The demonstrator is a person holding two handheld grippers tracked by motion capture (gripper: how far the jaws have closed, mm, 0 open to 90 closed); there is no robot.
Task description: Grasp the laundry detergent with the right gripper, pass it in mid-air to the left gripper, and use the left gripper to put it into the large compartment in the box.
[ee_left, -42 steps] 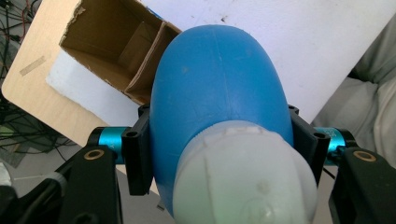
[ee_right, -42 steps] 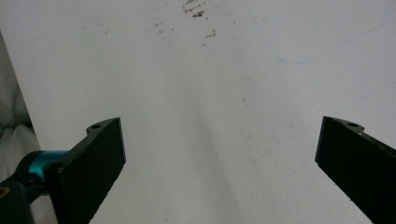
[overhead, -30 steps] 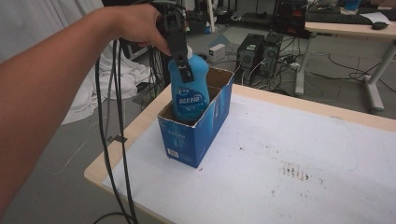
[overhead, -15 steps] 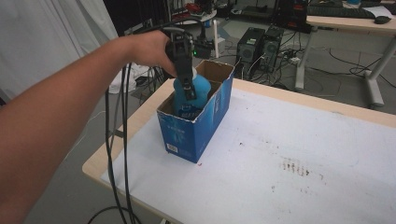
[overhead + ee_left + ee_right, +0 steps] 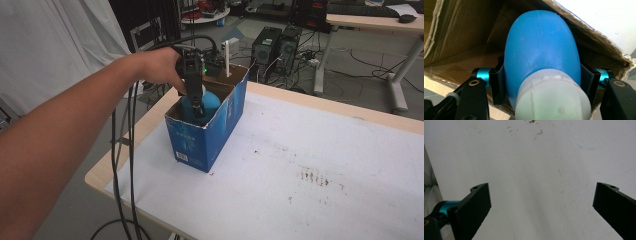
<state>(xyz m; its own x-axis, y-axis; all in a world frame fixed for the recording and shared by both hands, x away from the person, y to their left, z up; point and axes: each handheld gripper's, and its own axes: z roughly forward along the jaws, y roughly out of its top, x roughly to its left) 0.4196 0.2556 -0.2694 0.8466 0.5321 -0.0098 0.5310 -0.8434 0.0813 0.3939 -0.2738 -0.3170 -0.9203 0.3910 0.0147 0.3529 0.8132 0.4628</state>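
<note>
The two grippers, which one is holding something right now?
The left gripper, clamped on the blue bottle inside the cardboard box; the right gripper is open over bare table.

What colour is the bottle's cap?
White, on the blue bottle; the cap shows best in the left gripper view.

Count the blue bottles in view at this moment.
1. The blue bottle sits upright inside the blue cardboard box, clamped near its cap by the left gripper. The box walls could hide others.

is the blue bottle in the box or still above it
In. The blue bottle sits mostly below the rim of the cardboard box, upright, with the left gripper clamped on its neck.
</note>
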